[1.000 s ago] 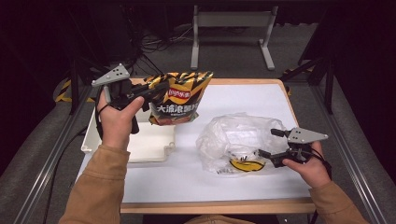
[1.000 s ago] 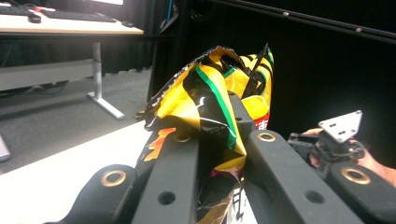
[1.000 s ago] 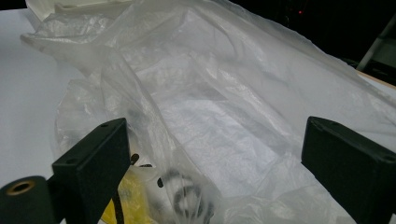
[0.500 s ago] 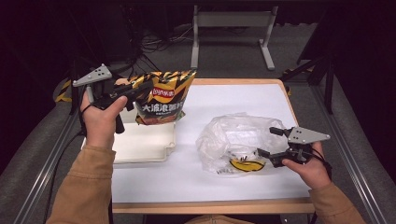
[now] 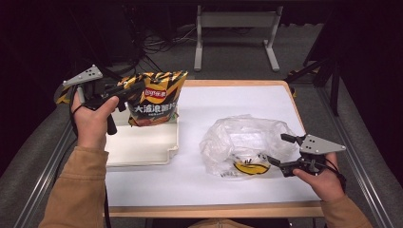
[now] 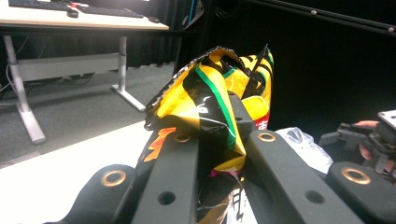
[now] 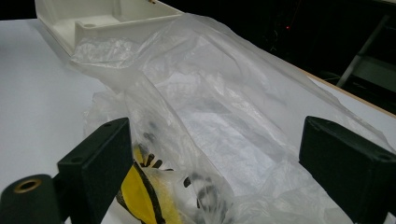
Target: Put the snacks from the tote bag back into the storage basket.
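left claw (image 5: 124,90): clenched on the top corner of the yellow-and-black crinkly foil chip bag (image 5: 157,97); in the left gripper view the jaws pinch the bag's folded seam (image 6: 215,112).
chip bag position: hangs from the claw over the far edge of the cream moulded plastic tray (image 5: 142,145), left side of the white tabletop (image 5: 228,102); lower edge looks near or touching the tray, cannot tell which.
right claw (image 5: 279,152): released, jaws wide apart at the near-right edge of the clear crumpled plastic bag (image 5: 244,142); in the right gripper view film (image 7: 219,107) lies between the jaws, pads not pressing.
plastic bag contents: something yellow and black inside (image 5: 252,167), too hidden to name.
step in hand (judged): moving chip bag toward plastic bag.
how to do it well: keep the pinch on the seam only, don't crush the chips; right claw should grab one film layer at the mouth and lift it open before the chip bag comes over; bring the bag in bottom first.
risk: thin film slips or folds shut.
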